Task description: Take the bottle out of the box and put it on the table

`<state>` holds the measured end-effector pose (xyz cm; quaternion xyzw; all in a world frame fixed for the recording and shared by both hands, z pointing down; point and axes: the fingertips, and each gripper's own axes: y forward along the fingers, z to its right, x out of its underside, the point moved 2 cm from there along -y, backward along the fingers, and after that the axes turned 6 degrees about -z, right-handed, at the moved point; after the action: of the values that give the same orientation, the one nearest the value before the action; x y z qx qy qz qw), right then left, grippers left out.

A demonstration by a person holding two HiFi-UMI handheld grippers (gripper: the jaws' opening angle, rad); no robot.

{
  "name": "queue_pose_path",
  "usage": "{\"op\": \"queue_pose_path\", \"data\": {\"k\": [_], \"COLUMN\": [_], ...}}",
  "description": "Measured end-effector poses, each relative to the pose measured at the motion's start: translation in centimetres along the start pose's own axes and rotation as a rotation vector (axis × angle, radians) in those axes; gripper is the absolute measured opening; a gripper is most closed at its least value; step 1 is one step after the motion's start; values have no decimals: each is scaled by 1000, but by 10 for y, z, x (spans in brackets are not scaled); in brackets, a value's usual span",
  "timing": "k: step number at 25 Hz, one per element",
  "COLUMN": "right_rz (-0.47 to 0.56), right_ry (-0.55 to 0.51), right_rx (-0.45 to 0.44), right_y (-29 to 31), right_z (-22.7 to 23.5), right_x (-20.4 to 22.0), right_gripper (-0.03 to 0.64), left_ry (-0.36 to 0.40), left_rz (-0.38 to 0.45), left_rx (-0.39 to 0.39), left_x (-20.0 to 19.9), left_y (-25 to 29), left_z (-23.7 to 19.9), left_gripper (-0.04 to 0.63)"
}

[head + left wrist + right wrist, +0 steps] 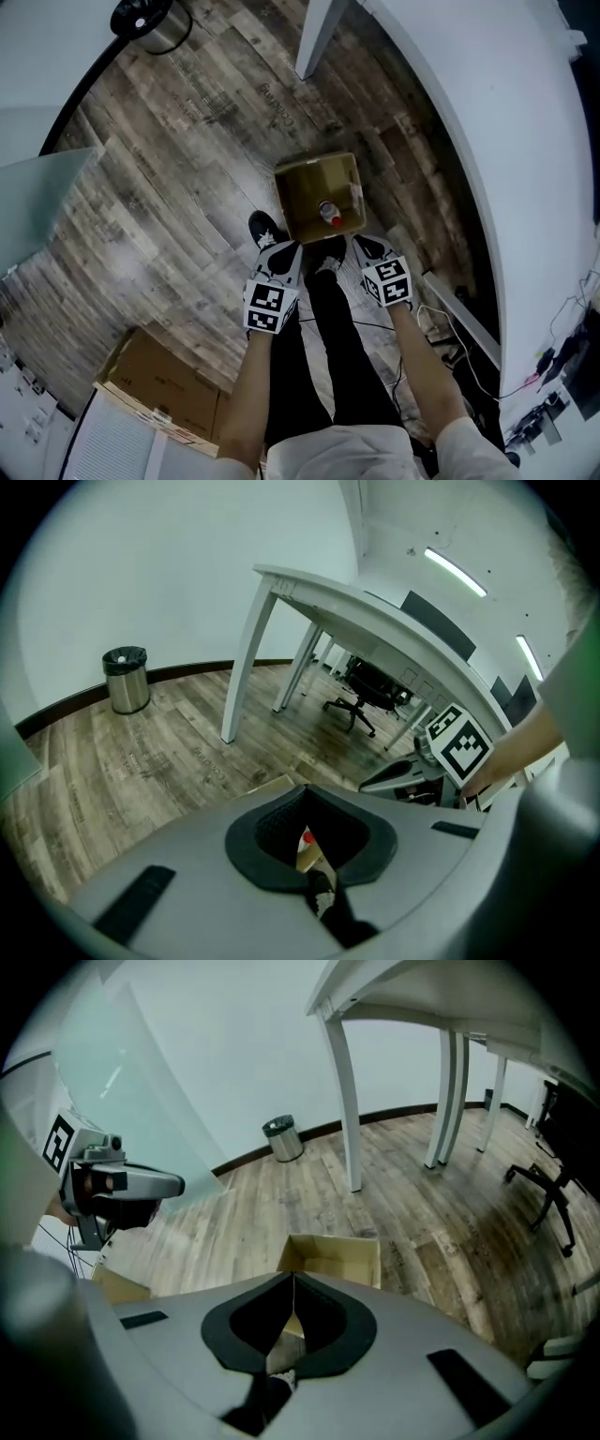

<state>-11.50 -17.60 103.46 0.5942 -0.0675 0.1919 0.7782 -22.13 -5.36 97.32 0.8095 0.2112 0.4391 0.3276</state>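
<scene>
An open cardboard box [305, 183] stands on the wood floor just ahead of the person's feet. A bottle with a red cap [330, 214] stands upright inside it, near the box's near right corner. My left gripper [284, 255] hovers over the box's near left edge, and my right gripper [366, 247] hovers off its near right corner. Both point down and hold nothing. In the left gripper view the left gripper [305, 791] has its tips together, and the red cap [305, 837] shows through the jaw cutout. The right gripper [293, 1277] is shut, with the box [333, 1255] just beyond it.
A long white table [487, 122] runs along the right, one leg [314, 37] beyond the box. A steel bin [150, 23] stands far left. Flat cartons [164, 384] lie behind to the left. Cables [441, 323] lie at the right. An office chair [370, 682] sits under the table.
</scene>
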Motion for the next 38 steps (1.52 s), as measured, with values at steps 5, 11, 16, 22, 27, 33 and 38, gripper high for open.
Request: {"op": "queue_pose_path", "data": {"k": [5, 11, 16, 22, 27, 33, 38], "right_rz": [-41, -59, -117, -145, -192, -261, -290], "right_ry": [-27, -85, -126, -146, -170, -275, -317], "right_rx": [13, 46, 51, 61, 78, 112, 136], "right_y": [37, 72, 110, 157, 190, 219, 222], "right_z": [6, 7, 16, 25, 37, 44, 40], "right_x": [14, 25, 50, 74, 84, 90, 93], "right_gripper": [41, 44, 83, 147, 219, 219, 190], "left_ry": [19, 22, 3, 12, 4, 17, 9], "left_rz": [-29, -26, 11, 33, 53, 62, 58], "left_rx": [16, 35, 26, 11, 8, -12, -29], "left_x": [26, 42, 51, 73, 81, 91, 99], "left_y": [12, 29, 49, 65, 79, 84, 77], "left_z": [-11, -16, -21, -38, -52, -72, -80], "left_gripper": [14, 14, 14, 14, 14, 14, 14]}}
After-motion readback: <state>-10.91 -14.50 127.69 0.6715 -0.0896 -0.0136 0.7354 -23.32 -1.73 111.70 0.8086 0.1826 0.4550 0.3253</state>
